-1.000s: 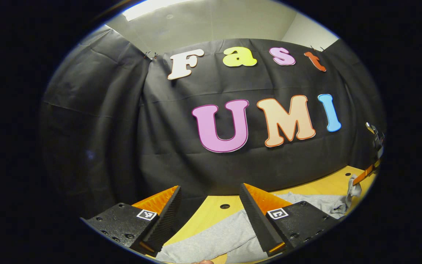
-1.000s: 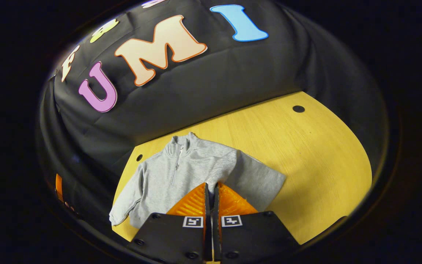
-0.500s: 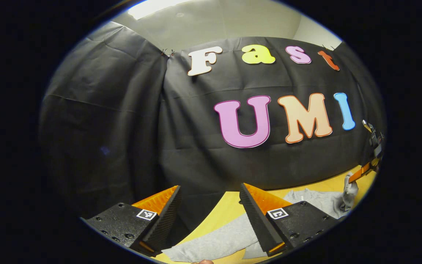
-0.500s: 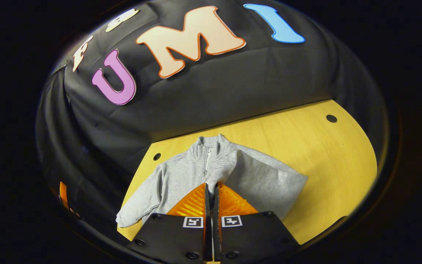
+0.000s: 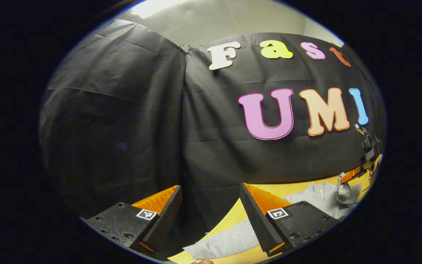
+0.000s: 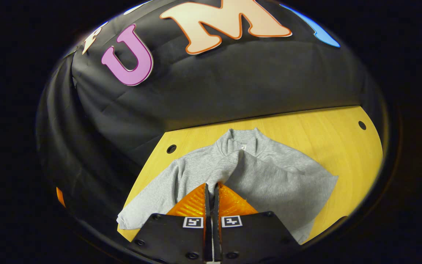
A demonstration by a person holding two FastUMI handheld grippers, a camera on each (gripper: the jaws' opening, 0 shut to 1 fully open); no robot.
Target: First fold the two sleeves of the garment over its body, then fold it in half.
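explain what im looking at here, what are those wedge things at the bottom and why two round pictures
There is no robot arm here. A person holds a two-finger clamping tool in each hand, and a small fisheye camera rides on each one, looking forward along its fingers. That gives two round pictures.

In the left gripper view, the left tool is open, its fingers wide apart, aimed mostly at the booth's black cloth wall.

In the right gripper view, the right tool is closed on a sleeve of a grey zip-neck sweatshirt, drawing it over the body. The sweatshirt lies on a yellow wooden table.

At the far right edge of the left gripper view you can see the right tool from outside, with grey cloth hanging from it.
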